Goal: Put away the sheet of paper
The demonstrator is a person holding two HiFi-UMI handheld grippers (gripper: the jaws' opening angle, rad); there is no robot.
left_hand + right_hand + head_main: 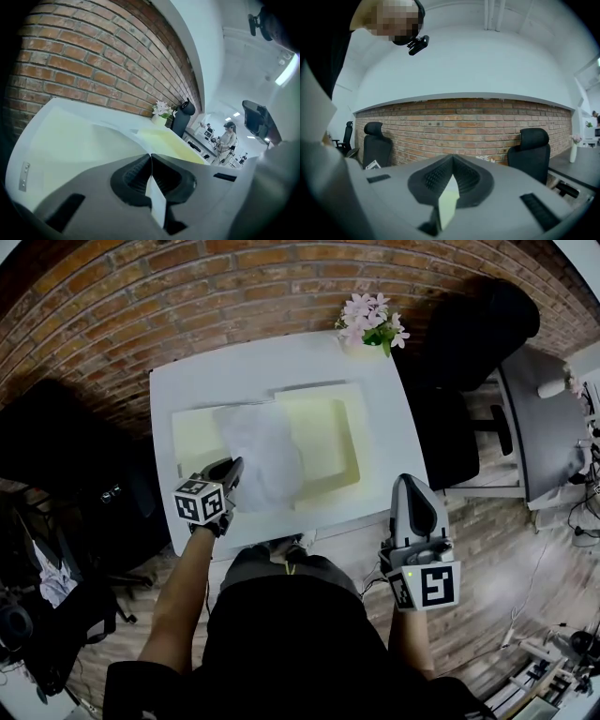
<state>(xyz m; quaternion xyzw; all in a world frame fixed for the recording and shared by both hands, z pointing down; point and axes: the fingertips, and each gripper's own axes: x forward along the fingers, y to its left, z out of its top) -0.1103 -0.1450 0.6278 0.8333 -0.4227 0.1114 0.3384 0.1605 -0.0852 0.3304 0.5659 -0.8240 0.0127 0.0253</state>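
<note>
A white, slightly curled sheet of paper lies across the open pale yellow folder on the white table. My left gripper is shut at the sheet's near left edge, and the sheet reaches right up to its closed tips. In the left gripper view the jaws meet flat, with the pale sheet and the folder just beyond. My right gripper hangs off the table's front right corner, shut and empty. In the right gripper view its jaws point at a brick wall.
A vase of pink flowers stands at the table's far right corner. Black office chairs sit to the right and left, and a grey desk lies further right. A brick wall runs behind the table.
</note>
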